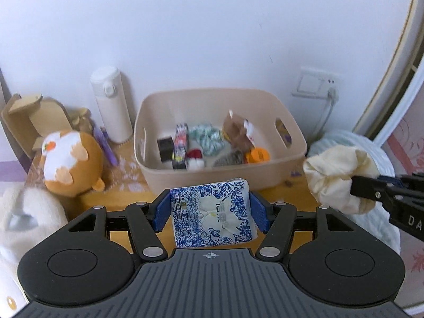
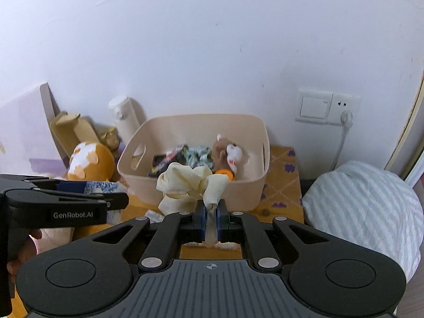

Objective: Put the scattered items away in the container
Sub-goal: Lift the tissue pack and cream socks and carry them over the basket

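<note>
the left gripper [image 1: 210,212] is clamping a blue-patterned tissue pack [image 1: 213,213] across its width, fingers spread to fit; the right gripper [image 2: 210,221] is pinching a cream cloth [image 2: 190,182] nearly shut. both are hanging just before the beige bin [image 1: 169,175], probably poised for dropping in among items already inside.

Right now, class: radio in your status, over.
Left gripper shut on blue-patterned tissue pack. Right gripper shut on cream fabric scrunchie. Both short of beige plastic bin; path open.
</note>
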A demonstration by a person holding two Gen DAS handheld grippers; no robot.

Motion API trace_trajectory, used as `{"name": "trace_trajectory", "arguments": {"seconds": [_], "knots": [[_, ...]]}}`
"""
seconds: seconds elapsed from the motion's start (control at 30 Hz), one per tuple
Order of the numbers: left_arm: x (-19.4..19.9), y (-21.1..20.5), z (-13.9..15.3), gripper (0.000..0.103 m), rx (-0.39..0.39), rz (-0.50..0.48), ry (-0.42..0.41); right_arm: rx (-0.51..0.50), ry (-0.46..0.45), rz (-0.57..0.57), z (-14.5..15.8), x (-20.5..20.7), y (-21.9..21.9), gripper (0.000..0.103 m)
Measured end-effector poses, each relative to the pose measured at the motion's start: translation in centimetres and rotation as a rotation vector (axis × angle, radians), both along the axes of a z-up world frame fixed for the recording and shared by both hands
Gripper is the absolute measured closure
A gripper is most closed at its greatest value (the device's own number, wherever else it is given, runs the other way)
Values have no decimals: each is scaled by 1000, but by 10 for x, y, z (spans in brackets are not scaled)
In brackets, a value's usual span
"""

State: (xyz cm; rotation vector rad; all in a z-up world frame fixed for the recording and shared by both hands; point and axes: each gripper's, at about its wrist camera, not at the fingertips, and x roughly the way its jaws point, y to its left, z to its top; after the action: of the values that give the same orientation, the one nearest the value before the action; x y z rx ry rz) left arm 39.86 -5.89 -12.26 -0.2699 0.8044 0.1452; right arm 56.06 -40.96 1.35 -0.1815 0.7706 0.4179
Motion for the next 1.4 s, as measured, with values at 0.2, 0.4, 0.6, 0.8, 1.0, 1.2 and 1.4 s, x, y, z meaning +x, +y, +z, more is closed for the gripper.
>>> {"name": "trace_trajectory", "arguments": {"seconds": [0.2, 0.4, 0.6, 0.8, 1.0, 1.2, 1.4], "knots": [[27, 16, 10, 40, 20, 147, -33, 29, -16, -27, 4, 22, 5, 96], [57, 33, 10, 40, 30, 165, -30, 44, -22, -48, 5, 50, 12, 96], [89, 52, -2, 40, 27, 166, -5, 60, -6, -76, -3, 83, 19, 95], [121, 72, -28, 40, -15, 190, 54, 63, 30, -102, -22, 109, 26, 94], [147, 81, -56, 40, -40, 192, 113, 46, 70, -128, -44, 132, 31, 94], [166, 82, -79, 40, -51, 180, 162, 23, 101, -152, -64, 155, 34, 94], [175, 84, -101, 40, -51, 165, 214, -10, 139, -155, -87, 173, 42, 94]]}}
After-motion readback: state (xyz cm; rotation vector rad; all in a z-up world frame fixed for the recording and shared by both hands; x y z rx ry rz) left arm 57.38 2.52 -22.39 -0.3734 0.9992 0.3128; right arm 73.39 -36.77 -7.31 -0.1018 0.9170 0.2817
